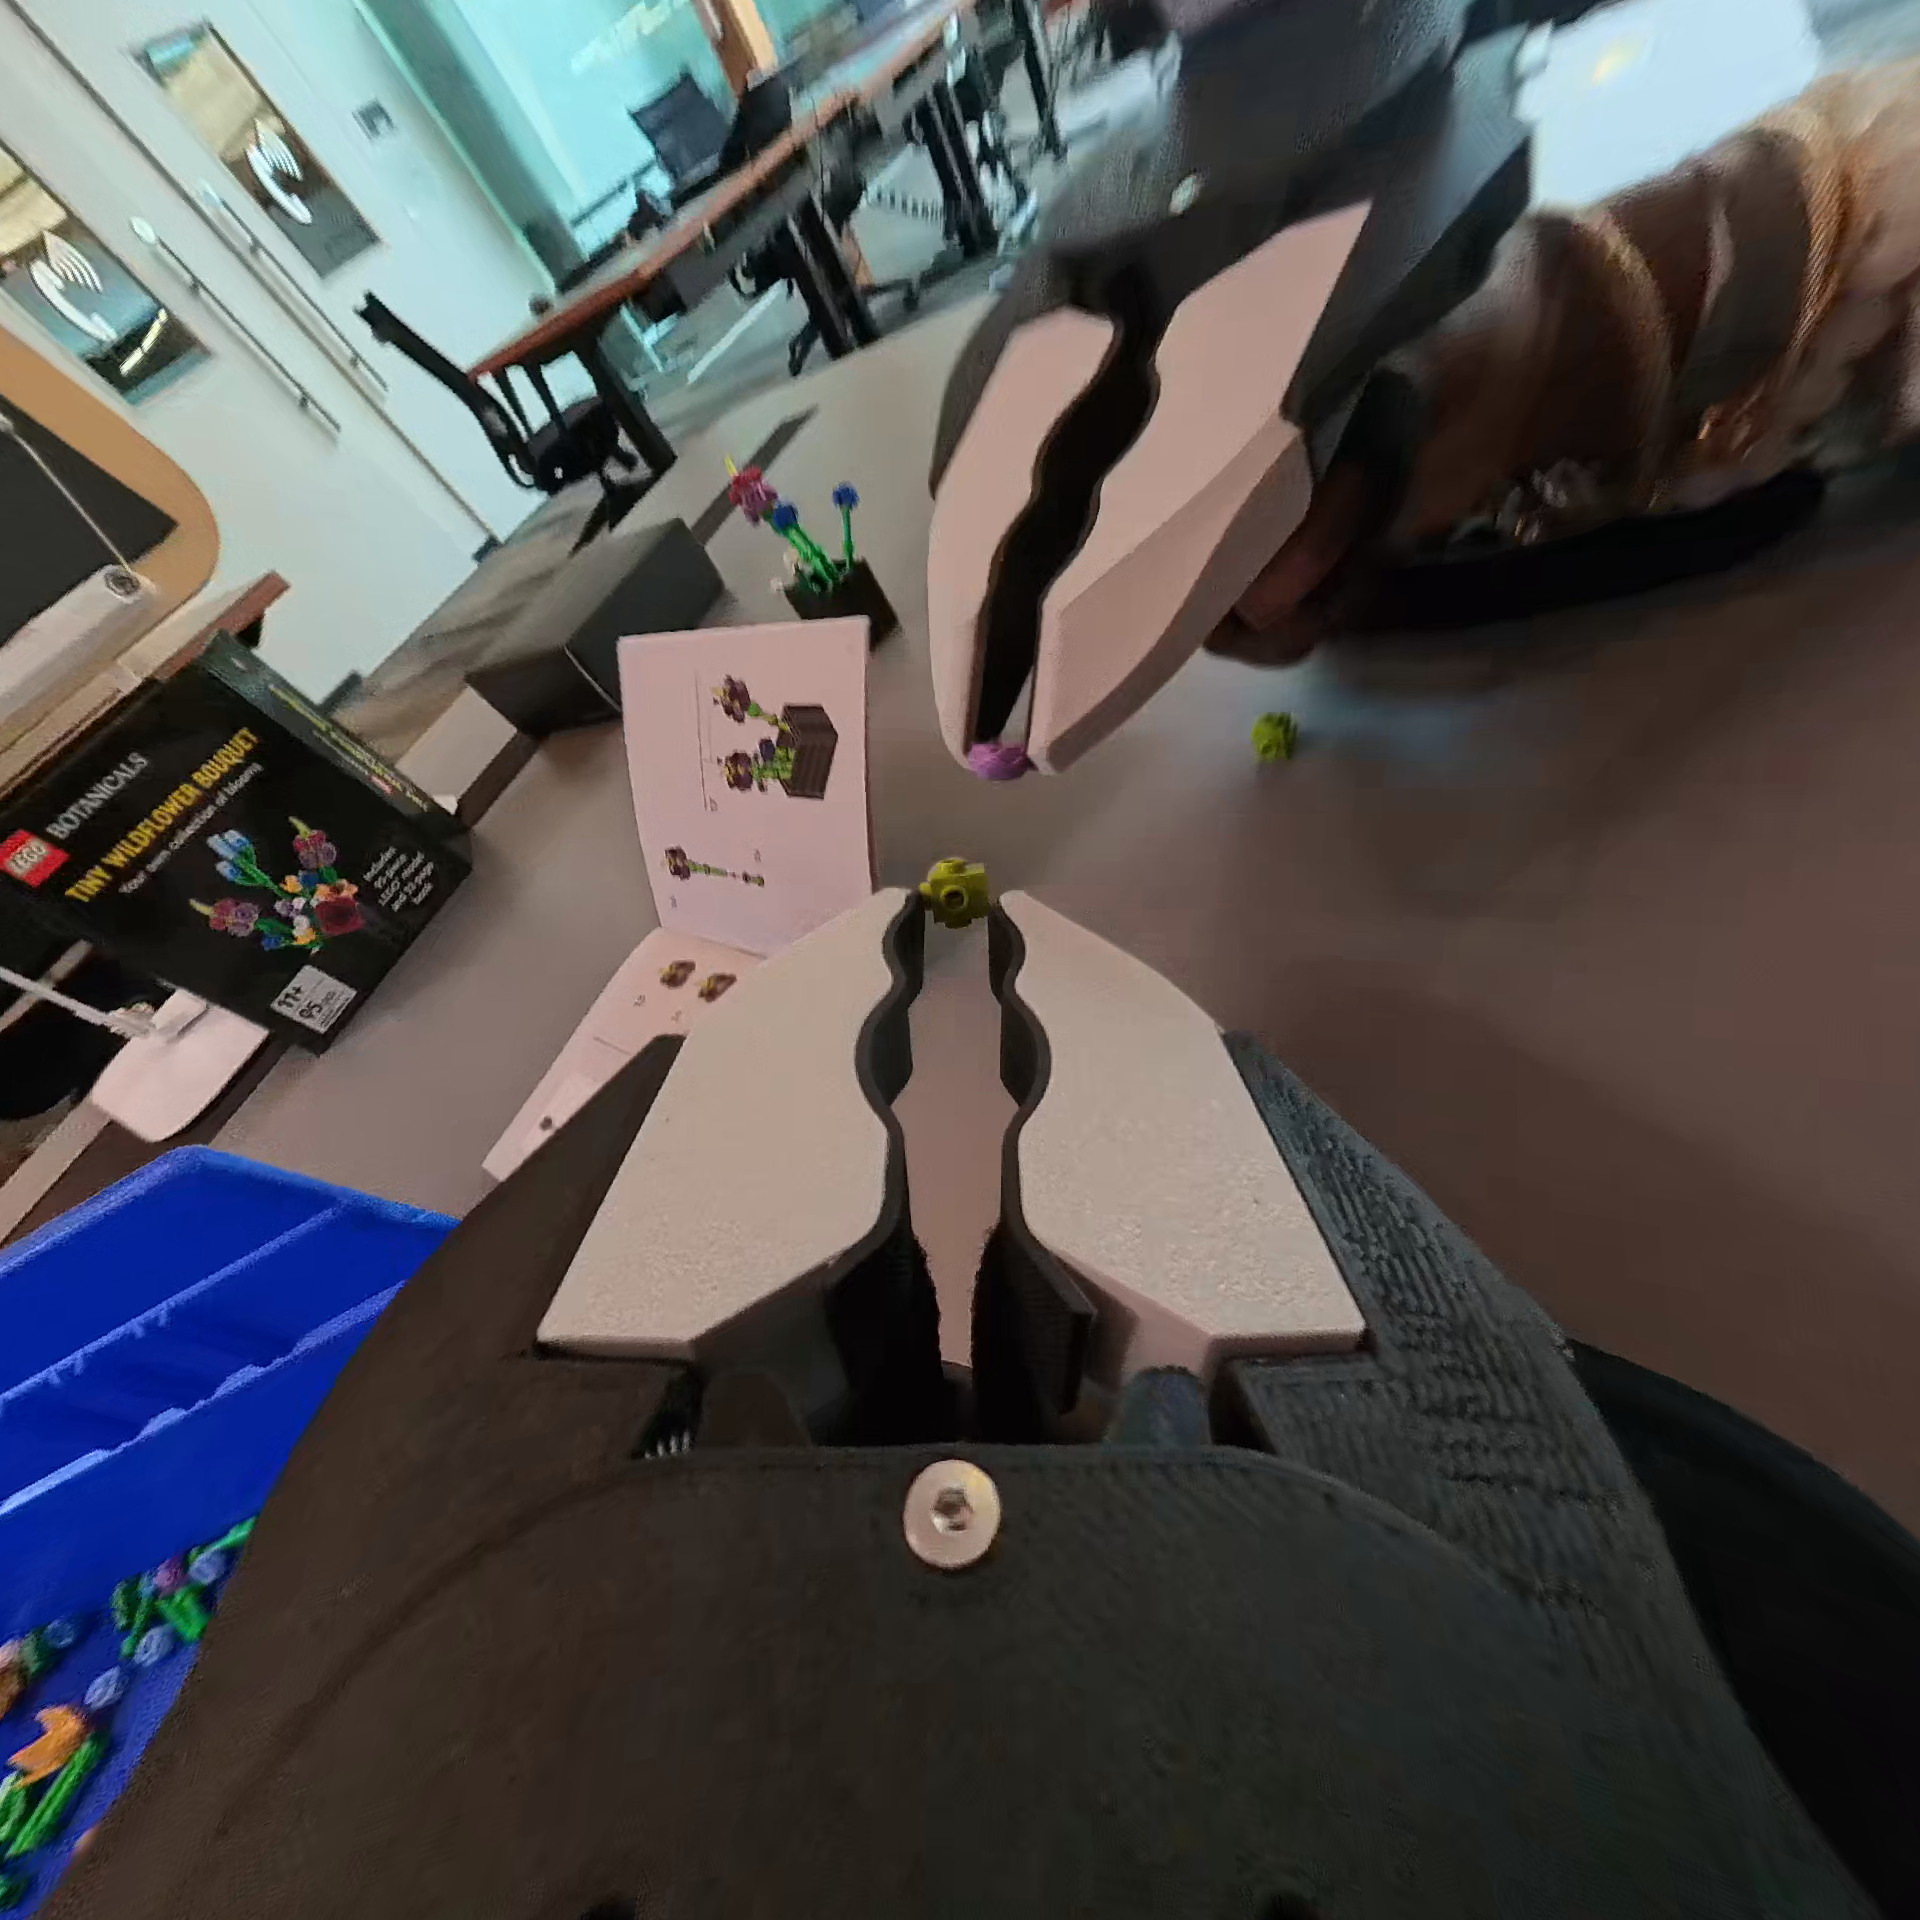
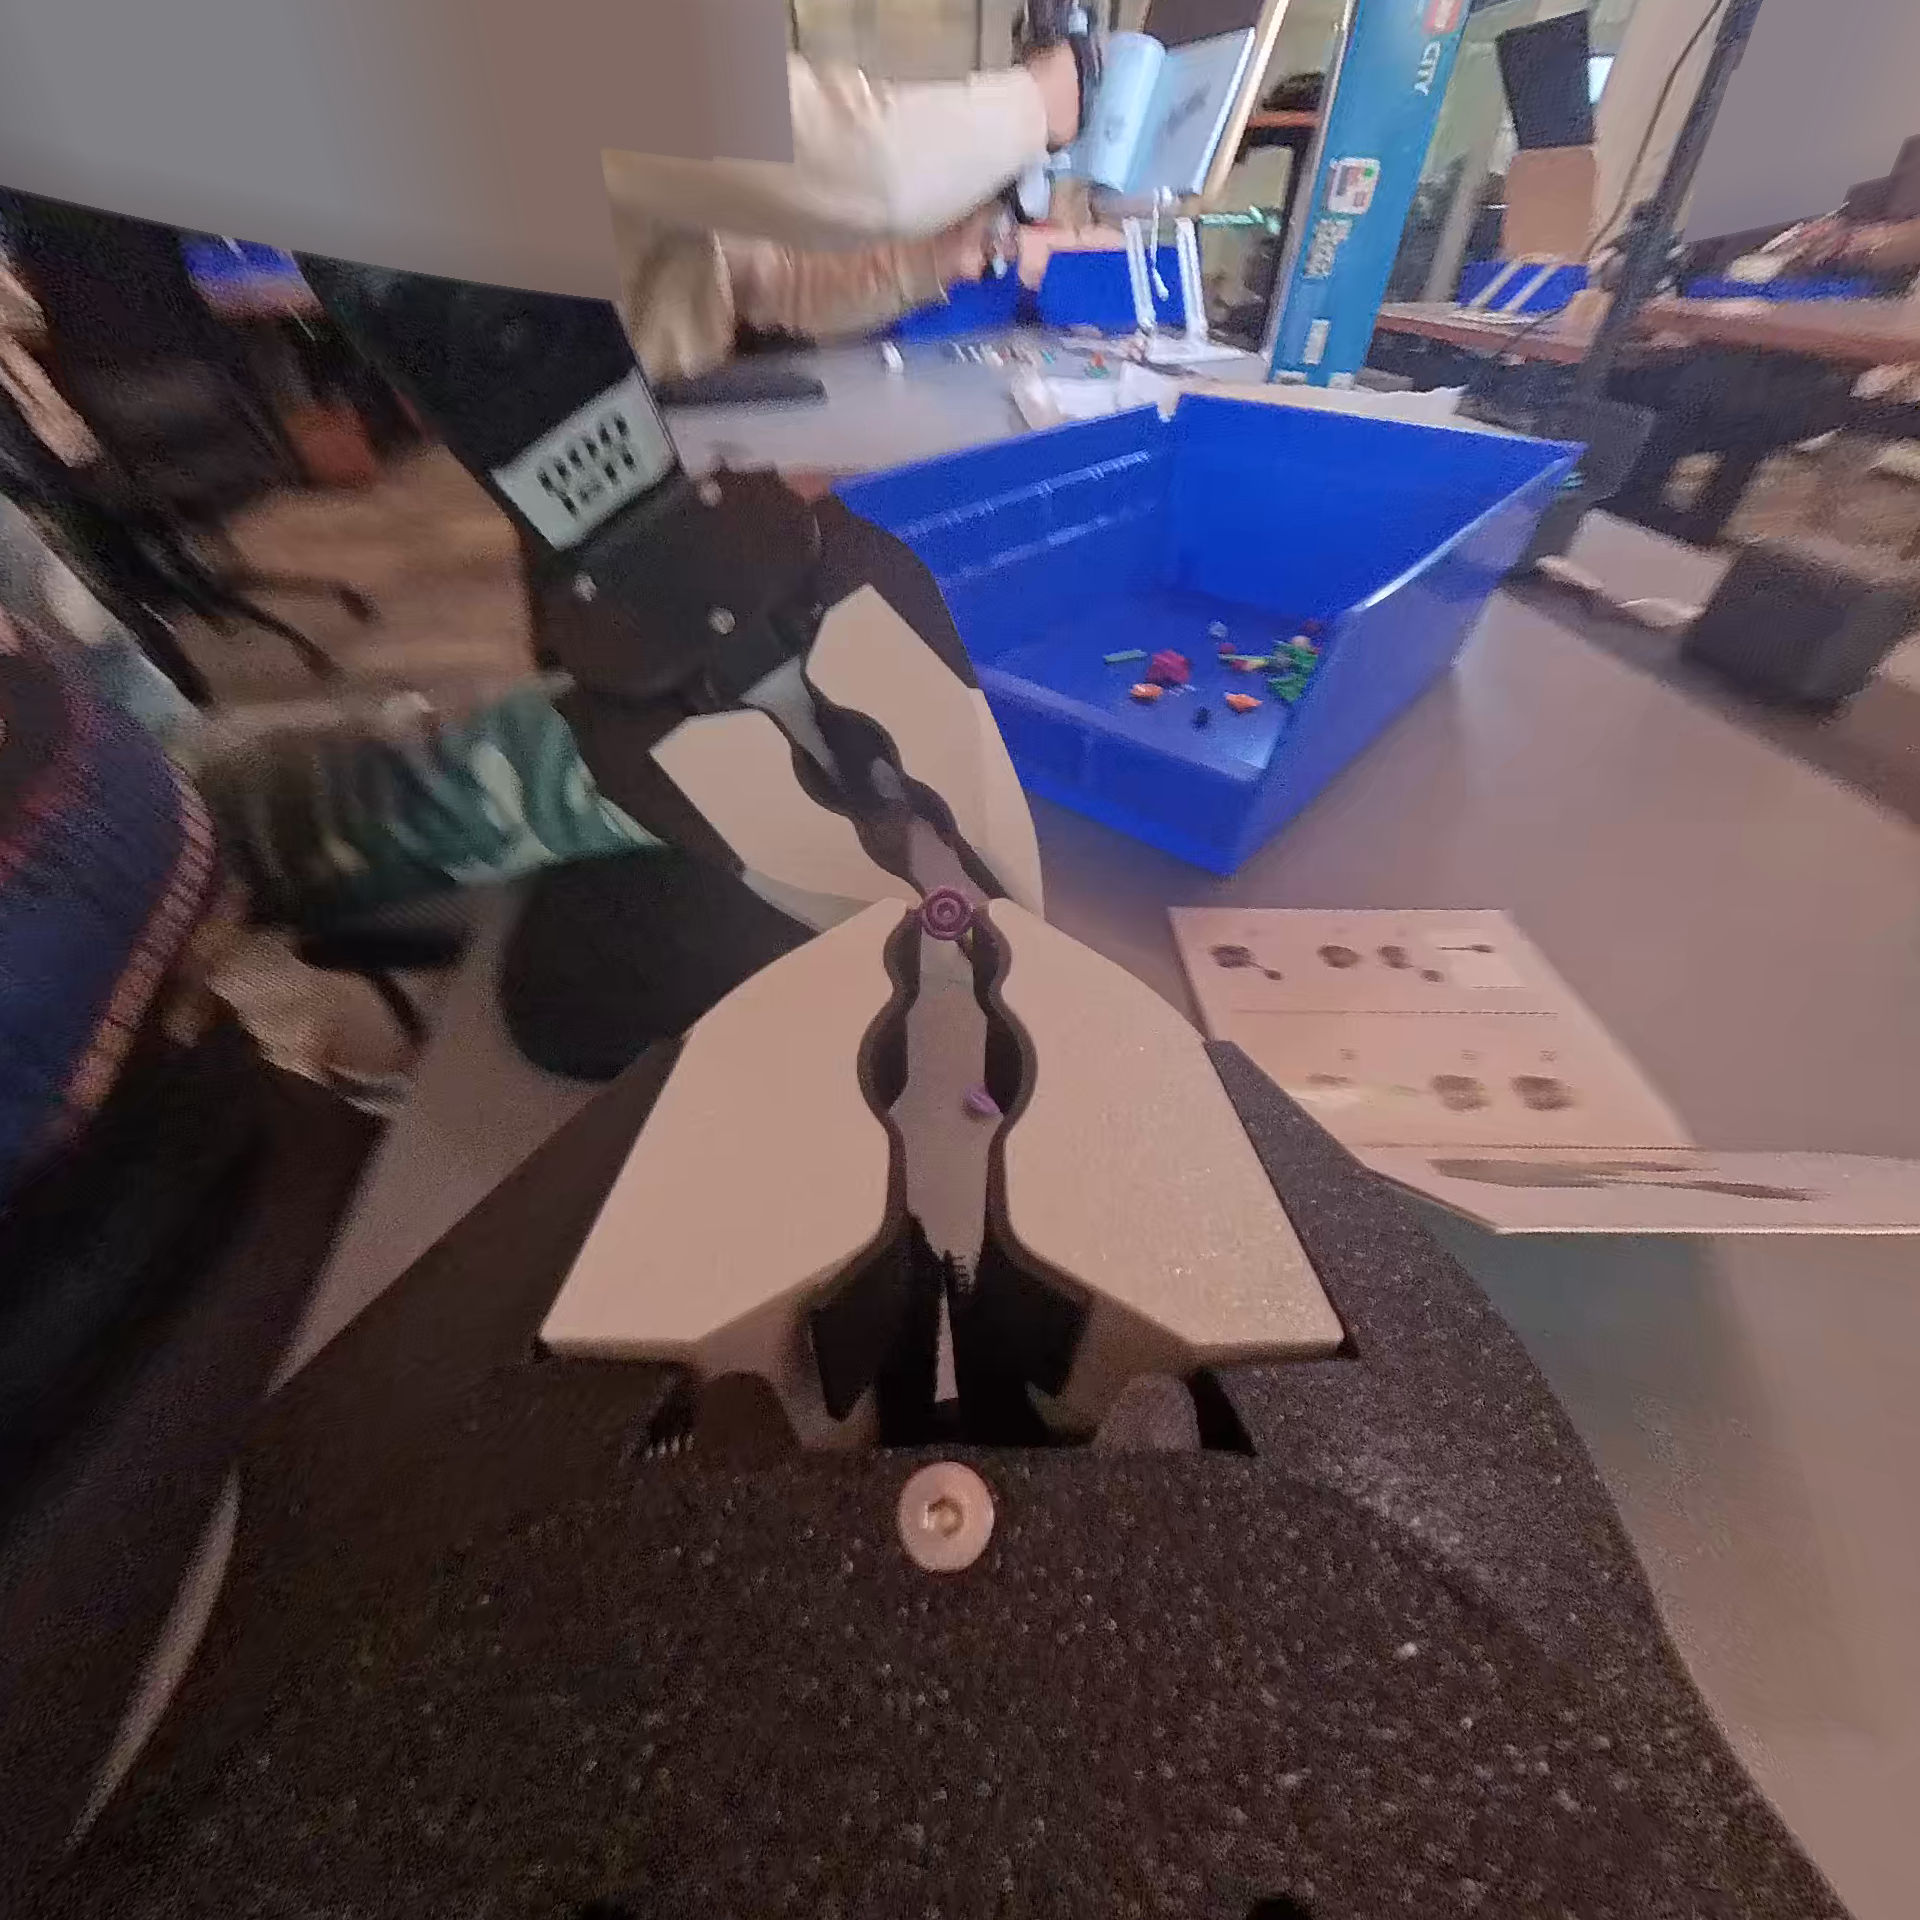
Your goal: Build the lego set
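The left gripper [image 1: 954, 902] pinches a lime stud piece [image 1: 954, 891] at its tips above the desk [image 1: 1455, 935]. Facing it, the right gripper [image 1: 1000, 756] clamps a purple round piece [image 1: 1000, 761], studs toward the lime one. A blue bin [image 1: 156, 1351] stands left.

Printed black box [image 1: 234, 852] (blue box [image 2: 1361, 187] perhaps)

The grey counter [image 1: 1455, 987] carries a blue bin [image 2: 1351, 790] with loose coloured pieces on its floor. An open instruction booklet [image 1: 743, 769] lies near the middle, one page curling upright. Beside it on the left rests a black set box [image 1: 239, 852] printed with flowers. Farther back stands a small black pot of built flowers [image 1: 831, 582], next to a dark block [image 1: 603, 634]. A single lime-green piece [image 1: 1274, 736] lies alone on the bare surface to the right.
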Demonstrator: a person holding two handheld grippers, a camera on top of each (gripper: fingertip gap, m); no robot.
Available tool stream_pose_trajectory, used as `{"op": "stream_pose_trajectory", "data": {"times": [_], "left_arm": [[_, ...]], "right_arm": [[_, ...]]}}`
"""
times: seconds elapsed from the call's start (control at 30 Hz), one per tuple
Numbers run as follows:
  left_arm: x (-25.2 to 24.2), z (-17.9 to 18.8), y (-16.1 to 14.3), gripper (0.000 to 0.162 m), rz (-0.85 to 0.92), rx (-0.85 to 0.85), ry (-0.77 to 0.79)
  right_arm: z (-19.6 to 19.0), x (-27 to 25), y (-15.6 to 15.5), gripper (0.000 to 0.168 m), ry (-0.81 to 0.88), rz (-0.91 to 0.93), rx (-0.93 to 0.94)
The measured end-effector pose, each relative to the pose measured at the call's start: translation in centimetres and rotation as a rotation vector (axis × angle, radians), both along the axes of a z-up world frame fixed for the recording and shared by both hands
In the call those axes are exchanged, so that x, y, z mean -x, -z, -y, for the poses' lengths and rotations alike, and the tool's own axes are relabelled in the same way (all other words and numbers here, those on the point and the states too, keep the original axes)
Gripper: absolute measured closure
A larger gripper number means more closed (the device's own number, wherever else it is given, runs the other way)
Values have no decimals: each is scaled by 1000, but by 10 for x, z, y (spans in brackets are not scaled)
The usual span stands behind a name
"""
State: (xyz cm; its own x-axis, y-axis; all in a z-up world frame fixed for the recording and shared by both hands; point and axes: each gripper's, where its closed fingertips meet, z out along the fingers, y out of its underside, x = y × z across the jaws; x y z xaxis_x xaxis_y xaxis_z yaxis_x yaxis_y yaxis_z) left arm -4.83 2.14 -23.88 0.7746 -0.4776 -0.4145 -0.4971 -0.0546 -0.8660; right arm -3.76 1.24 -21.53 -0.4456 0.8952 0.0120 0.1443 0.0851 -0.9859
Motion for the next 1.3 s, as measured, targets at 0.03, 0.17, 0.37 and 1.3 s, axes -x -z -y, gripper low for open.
{"op": "stream_pose_trajectory", "data": {"times": [0.03,0.17,0.37,1.3], "left_arm": [[0,-2,5,150,-35,18,-14],[-3,-5,17,150,-144,40,-29],[-9,-1,11,150,-183,-48,20],[-40,17,-25,153,-34,-261,208]], "right_arm": [[-2,0,4,159,22,0,-88],[-2,-2,14,159,30,21,-196],[-4,-3,10,159,19,8,-68],[24,3,52,160,-119,238,-125]]}}
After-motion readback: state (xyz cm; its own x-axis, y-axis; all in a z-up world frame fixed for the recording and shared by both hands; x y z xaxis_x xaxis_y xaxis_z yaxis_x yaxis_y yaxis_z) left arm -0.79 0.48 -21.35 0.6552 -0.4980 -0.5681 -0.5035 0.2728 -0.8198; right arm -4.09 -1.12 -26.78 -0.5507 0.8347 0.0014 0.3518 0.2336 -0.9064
